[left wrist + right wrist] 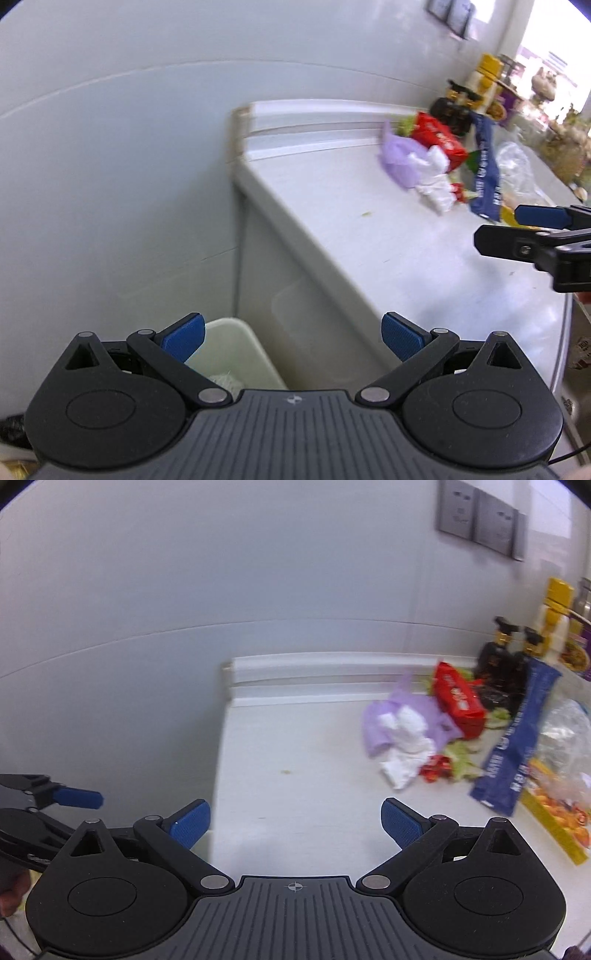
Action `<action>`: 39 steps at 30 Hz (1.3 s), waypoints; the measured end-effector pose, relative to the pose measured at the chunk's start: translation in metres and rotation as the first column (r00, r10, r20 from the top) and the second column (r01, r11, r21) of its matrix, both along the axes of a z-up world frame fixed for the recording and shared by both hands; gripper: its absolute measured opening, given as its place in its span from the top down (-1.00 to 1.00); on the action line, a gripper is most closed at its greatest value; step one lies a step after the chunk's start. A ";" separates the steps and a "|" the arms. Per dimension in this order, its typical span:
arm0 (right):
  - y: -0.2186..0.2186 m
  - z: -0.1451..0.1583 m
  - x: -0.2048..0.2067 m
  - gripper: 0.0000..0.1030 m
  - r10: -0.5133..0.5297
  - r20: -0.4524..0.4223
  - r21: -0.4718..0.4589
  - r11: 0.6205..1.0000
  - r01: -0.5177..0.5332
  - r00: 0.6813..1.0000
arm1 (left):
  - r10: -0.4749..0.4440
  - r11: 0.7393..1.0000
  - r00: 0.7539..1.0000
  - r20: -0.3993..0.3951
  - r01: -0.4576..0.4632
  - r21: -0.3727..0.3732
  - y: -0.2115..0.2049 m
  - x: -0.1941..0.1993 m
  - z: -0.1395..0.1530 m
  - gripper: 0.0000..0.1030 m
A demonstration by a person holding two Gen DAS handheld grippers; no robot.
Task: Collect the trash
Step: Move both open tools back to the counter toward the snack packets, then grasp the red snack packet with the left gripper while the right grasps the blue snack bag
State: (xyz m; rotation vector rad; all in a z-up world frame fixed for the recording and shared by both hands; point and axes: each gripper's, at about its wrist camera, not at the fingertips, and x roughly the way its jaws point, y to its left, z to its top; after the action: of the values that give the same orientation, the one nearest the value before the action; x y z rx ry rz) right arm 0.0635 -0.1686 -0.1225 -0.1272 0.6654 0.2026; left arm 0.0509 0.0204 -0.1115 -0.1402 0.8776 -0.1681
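Observation:
Trash is piled at the far right of a white counter [295,757]: a purple plastic bag [376,720], crumpled white tissue [406,746], a red packet [458,698], a long blue packet [517,738], a yellow packet [554,812] and green scraps [461,760]. My right gripper [295,823] is wide open and empty over the counter's near left part, short of the pile. My left gripper [293,339] is open and empty too, above a white bin [236,354] on the floor beside the counter's end. The bin holds something white. The right gripper [495,227] shows at the right edge of the left wrist view.
Dark bottles [498,664] and yellow containers [557,602] stand behind the pile. A clear plastic bag [565,731] lies at the far right. Wall sockets [476,520] sit above the counter. A plain wall runs to the left of the counter's end [240,177].

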 end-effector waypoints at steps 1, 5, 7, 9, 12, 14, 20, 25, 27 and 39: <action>-0.009 -0.001 0.002 -0.95 -0.015 0.004 0.001 1.000 0.015 1.000 | -0.013 1.000 1.000 0.002 0.013 0.003 -0.007 0.005 0.002 -0.97; -0.042 -0.004 0.009 -0.95 -0.075 0.034 -0.011 0.997 0.075 0.997 | -0.060 0.998 0.998 0.023 0.060 0.012 -0.030 0.026 0.012 -0.97; -0.056 -0.004 0.014 -0.95 -0.105 0.053 -0.015 0.994 0.106 0.993 | -0.075 0.997 0.996 0.038 0.075 0.014 -0.041 0.038 0.019 -0.97; -0.073 -0.005 0.020 -0.95 -0.144 0.073 -0.009 0.989 0.145 0.987 | -0.077 0.997 0.995 0.056 0.076 0.014 -0.051 0.050 0.026 -0.97; -0.098 -0.005 0.033 -0.95 -0.201 0.089 0.019 0.980 0.200 0.976 | -0.084 0.996 0.993 0.082 0.085 -0.004 -0.067 0.072 0.039 -0.97; -0.112 -0.005 0.041 -0.95 -0.230 0.099 0.033 0.973 0.228 0.968 | -0.091 0.995 0.991 0.096 0.093 -0.022 -0.078 0.088 0.047 -0.95; -0.142 -0.007 0.068 -0.94 -0.263 0.117 0.029 0.965 0.262 0.958 | -0.122 0.989 0.985 0.121 0.132 -0.074 -0.119 0.135 0.061 -0.82; -0.154 -0.013 0.084 -0.90 -0.278 0.136 0.036 0.961 0.275 0.951 | -0.140 0.975 0.986 0.091 0.153 -0.162 -0.146 0.169 0.058 -0.54; -0.157 -0.016 0.090 -0.89 -0.288 0.145 0.030 0.958 0.287 0.947 | -0.146 0.971 0.985 0.086 0.160 -0.179 -0.157 0.180 0.056 -0.47; -0.178 -0.033 0.117 -0.32 -0.382 0.097 0.151 0.918 0.366 0.919 | -0.069 0.975 0.998 -0.007 0.066 -0.211 -0.182 0.238 0.032 0.08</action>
State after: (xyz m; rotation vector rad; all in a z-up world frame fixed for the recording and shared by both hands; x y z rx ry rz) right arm 0.1805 -0.3464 -0.1556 0.1138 0.5383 -0.1321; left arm 0.2892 -0.1619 -0.0798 -0.3097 0.8785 -0.3242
